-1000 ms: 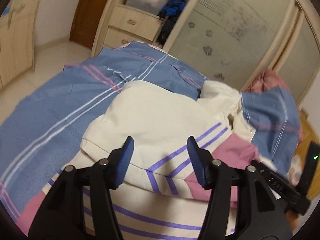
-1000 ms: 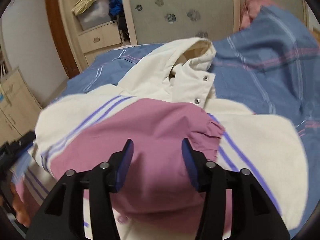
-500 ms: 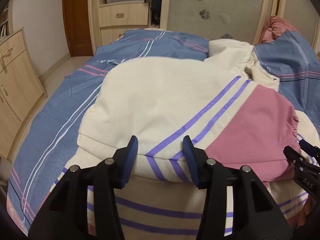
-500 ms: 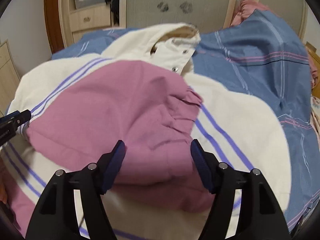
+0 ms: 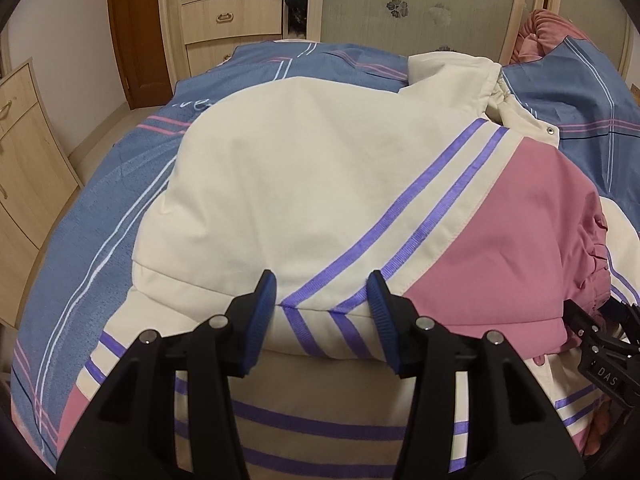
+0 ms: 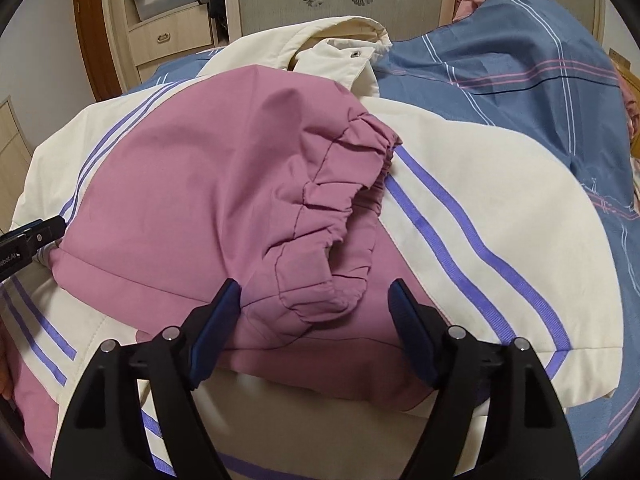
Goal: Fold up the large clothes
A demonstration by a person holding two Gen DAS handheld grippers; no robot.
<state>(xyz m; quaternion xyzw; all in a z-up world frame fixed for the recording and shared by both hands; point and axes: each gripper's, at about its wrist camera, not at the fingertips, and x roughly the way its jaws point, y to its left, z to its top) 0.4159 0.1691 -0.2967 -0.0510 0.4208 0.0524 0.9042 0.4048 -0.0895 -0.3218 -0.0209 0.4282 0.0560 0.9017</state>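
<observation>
A cream jacket (image 5: 320, 184) with purple stripes and pink panels lies on a bed covered by a blue striped bedsheet (image 5: 100, 216), filling the middle of both views. Its pink sleeve (image 6: 224, 184) is folded across the body, and the gathered cuff (image 6: 344, 200) sits in the centre of the right wrist view. The collar with a metal snap (image 6: 354, 53) lies at the upper middle of that frame.

The left gripper (image 5: 322, 304) stands at the lower centre of its view, its jaws about half open. The folded edge of the jacket, where the purple stripes bend, lies between the blue pads (image 5: 264, 300); whether the pads press on the cloth cannot be told.

The right gripper (image 6: 316, 312) is at the lower centre of its view, its jaws opening and already wide. The pink sleeve lies between them, and the right pad stands clear of the cloth, so nothing is gripped. Its black frame also shows at the lower right edge of the left wrist view.

A wooden wardrobe (image 5: 232, 20) with drawers and a frosted door with flower prints (image 5: 400, 4) fill the top of the frame, and a wooden cabinet (image 5: 24, 152) stands at the left edge.
</observation>
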